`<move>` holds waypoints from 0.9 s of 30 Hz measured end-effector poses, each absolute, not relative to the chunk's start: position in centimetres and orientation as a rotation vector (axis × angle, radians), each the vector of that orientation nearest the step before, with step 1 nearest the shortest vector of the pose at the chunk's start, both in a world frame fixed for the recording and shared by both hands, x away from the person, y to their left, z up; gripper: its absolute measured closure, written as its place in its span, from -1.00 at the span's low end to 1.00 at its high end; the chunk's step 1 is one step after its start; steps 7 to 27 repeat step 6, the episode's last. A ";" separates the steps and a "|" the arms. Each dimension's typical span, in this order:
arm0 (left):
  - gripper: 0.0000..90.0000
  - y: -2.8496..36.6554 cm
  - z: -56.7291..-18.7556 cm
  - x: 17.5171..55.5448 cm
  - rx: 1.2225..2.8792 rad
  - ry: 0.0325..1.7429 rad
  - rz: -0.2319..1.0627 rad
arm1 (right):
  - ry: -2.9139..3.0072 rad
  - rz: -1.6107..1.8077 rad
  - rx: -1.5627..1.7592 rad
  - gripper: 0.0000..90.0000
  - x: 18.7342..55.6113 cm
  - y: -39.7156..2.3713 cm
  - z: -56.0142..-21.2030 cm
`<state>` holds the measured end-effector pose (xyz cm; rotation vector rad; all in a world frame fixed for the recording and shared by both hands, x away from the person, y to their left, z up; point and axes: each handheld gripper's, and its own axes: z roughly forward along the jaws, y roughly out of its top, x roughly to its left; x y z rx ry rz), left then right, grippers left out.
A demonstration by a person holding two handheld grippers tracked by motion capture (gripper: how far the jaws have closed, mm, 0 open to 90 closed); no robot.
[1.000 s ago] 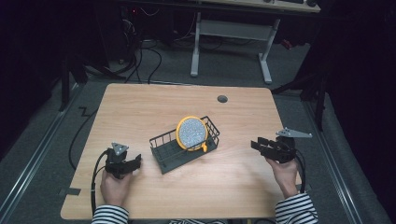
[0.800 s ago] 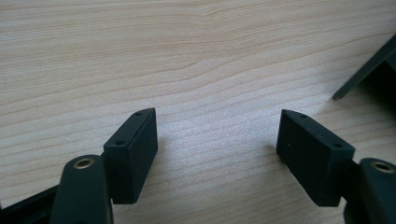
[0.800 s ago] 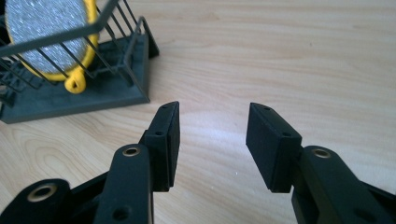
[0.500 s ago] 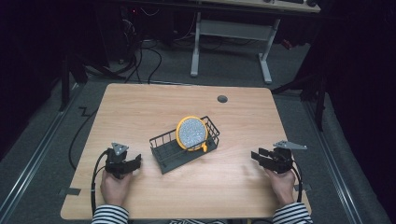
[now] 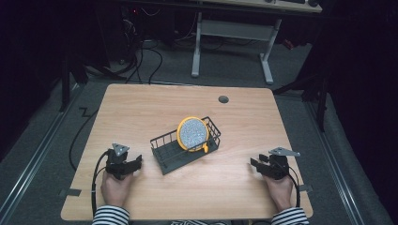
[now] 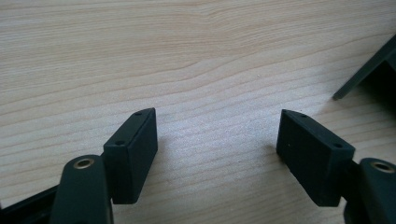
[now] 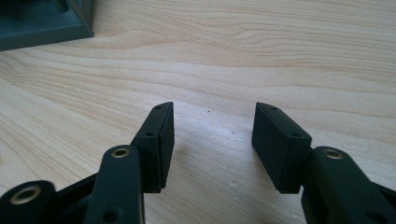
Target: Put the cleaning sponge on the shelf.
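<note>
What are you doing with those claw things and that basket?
A person holds a claw in each hand, resting low on the wooden table. The left claw and right claw are both open and hold nothing. Between them sits a black wire basket with a yellow-rimmed speckled plate standing on edge in it. Neither claw touches the basket.

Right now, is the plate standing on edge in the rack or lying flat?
Standing on edge. The plate sits upright in the black wire rack, its speckled face toward the camera and its yellow rim rising above the rack's wires.
</note>
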<state>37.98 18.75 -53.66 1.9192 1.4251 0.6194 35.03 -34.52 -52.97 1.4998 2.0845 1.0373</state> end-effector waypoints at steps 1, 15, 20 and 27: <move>-0.34 18.8 -53.7 38.0 1.920 1.425 0.620 | 2.087 1.037 1.497 0.06 35.0 -34.5 -53.0; -0.34 18.7 -53.7 38.0 1.918 1.426 0.620 | 2.099 0.964 1.439 0.01 34.9 -33.7 -53.0; -0.34 18.7 -53.7 38.0 1.918 1.426 0.620 | 2.099 0.964 1.439 0.01 34.9 -33.7 -53.0; -0.34 18.7 -53.7 38.0 1.918 1.426 0.620 | 2.099 0.964 1.439 0.01 34.9 -33.7 -53.0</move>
